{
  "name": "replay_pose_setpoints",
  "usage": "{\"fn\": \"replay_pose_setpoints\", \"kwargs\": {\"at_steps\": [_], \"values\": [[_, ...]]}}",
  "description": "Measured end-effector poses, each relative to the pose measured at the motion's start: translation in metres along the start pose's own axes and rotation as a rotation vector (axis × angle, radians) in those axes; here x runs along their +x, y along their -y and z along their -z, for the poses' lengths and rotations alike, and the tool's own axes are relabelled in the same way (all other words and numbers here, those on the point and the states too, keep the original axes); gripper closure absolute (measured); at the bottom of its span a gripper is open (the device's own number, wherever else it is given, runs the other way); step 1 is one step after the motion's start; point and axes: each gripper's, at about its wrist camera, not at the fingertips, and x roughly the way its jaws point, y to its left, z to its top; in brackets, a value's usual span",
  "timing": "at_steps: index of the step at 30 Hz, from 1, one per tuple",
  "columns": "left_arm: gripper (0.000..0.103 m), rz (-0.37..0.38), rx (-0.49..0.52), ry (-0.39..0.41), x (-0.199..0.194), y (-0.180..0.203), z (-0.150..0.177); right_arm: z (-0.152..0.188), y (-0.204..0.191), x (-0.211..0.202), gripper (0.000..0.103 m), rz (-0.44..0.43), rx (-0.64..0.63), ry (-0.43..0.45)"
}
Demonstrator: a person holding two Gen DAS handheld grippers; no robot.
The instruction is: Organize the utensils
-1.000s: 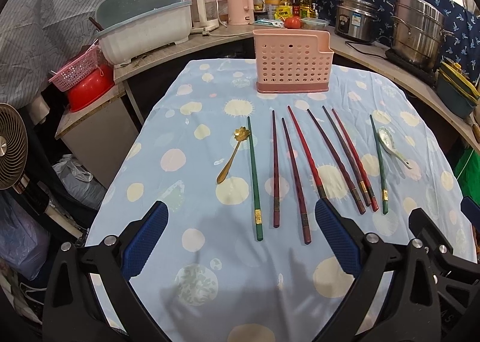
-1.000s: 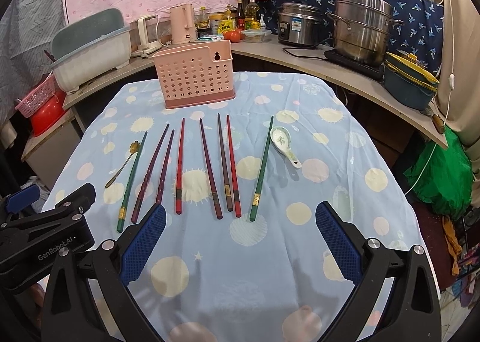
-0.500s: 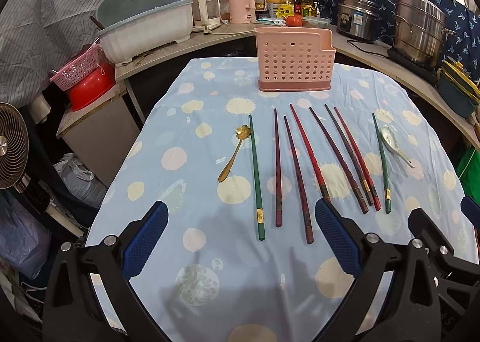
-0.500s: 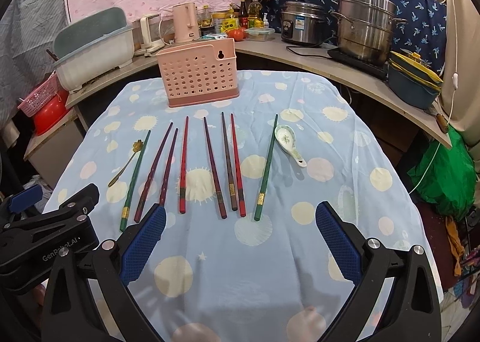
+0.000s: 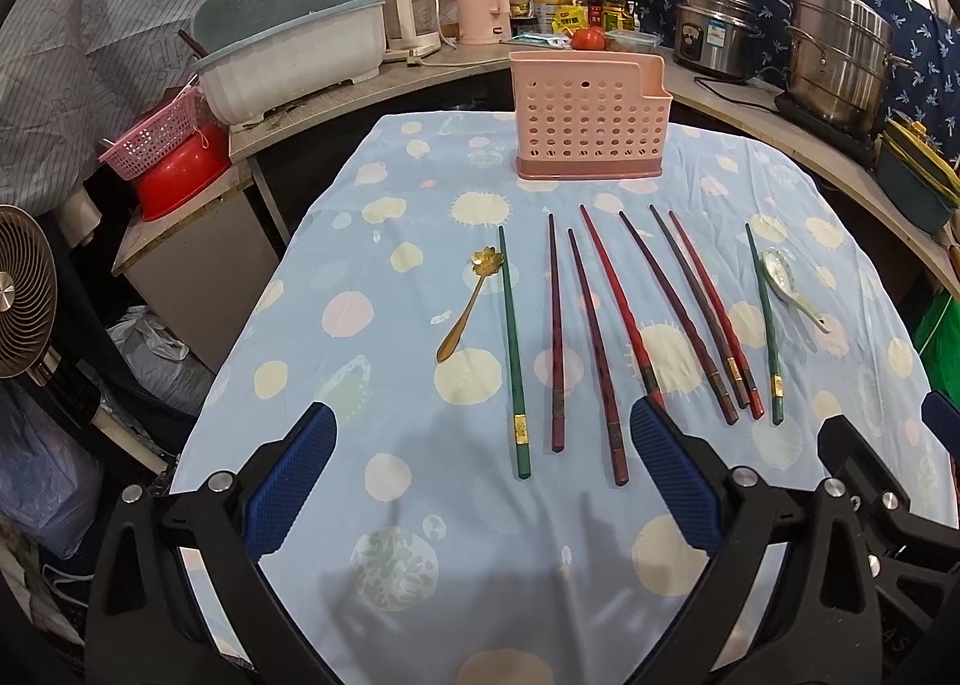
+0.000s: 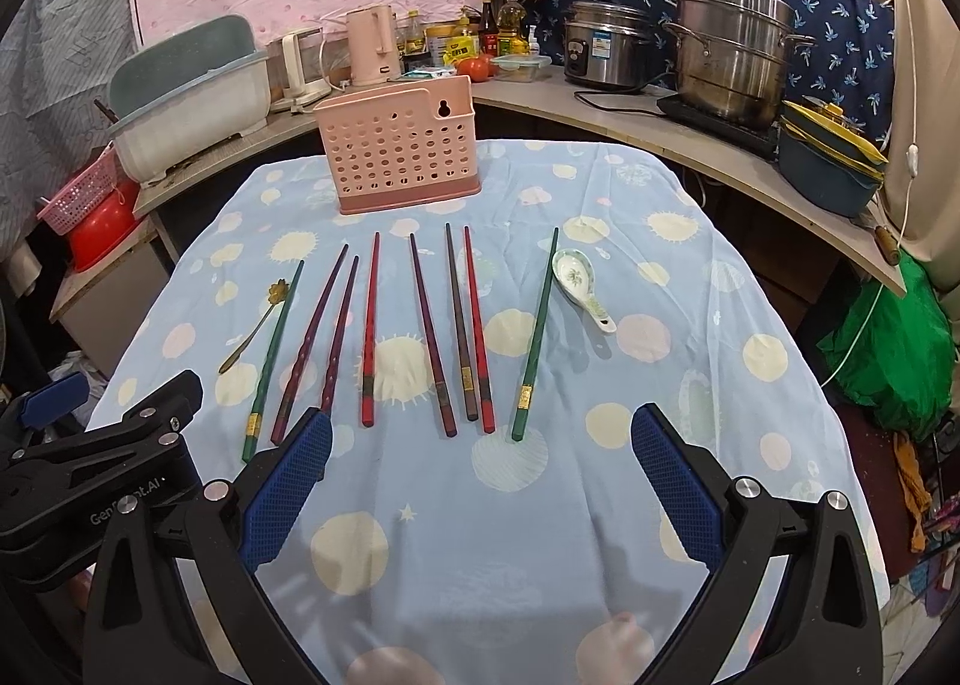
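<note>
Beyond both claws: chopsticks point(image 5: 606, 337) on tablecloth | left claw point(image 5: 480, 481) wide open, empty | right claw point(image 6: 480, 481) same

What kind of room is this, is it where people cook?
Most likely a home kitchen. A silver rice cooker and a big stacked steel steamer pot sit on the curved counter, with cooking oil bottles nearby.

You have bare cloth point(image 6: 480, 535) directly below both spread grippers, clear of obstacles. At twelve o'clock a row of chopsticks point(image 6: 369, 331) lies close together, with narrow gaps. A gold spoon point(image 5: 468, 304) touches the row at ten o'clock; a white spoon point(image 6: 579, 283) sits beside it at one o'clock. Beyond stands the pink holder point(image 6: 399, 144), with open cloth either side.
</note>
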Motion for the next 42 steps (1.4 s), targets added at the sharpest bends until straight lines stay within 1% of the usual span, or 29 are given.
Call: {"fn": "replay_pose_setpoints", "kwargs": {"at_steps": [28, 31, 35, 37, 39, 42], "values": [[0.009, 0.002, -0.001, -0.002, 0.003, -0.001, 0.001, 0.001, -0.001, 0.003, 0.007, -0.002, 0.001, -0.002], [0.009, -0.004, -0.001, -0.012, 0.012, -0.006, -0.001, 0.0, 0.001, 0.005, 0.007, 0.006, 0.008, -0.003], [0.009, -0.021, -0.036, -0.061, 0.037, -0.023, -0.003, -0.005, 0.011, 0.018, 0.007, 0.022, 0.032, -0.019], [0.009, -0.042, -0.058, -0.089, 0.051, -0.033, -0.004, -0.008, 0.019, 0.025, 0.007, 0.032, 0.041, -0.024], [0.009, -0.039, -0.081, -0.092, 0.062, -0.042, -0.005, -0.011, 0.025, 0.032, 0.008, 0.033, 0.051, -0.03], [0.009, -0.052, -0.082, -0.089, 0.076, -0.049, -0.012, -0.016, 0.031, 0.048, 0.011, 0.043, 0.054, -0.046]]}}
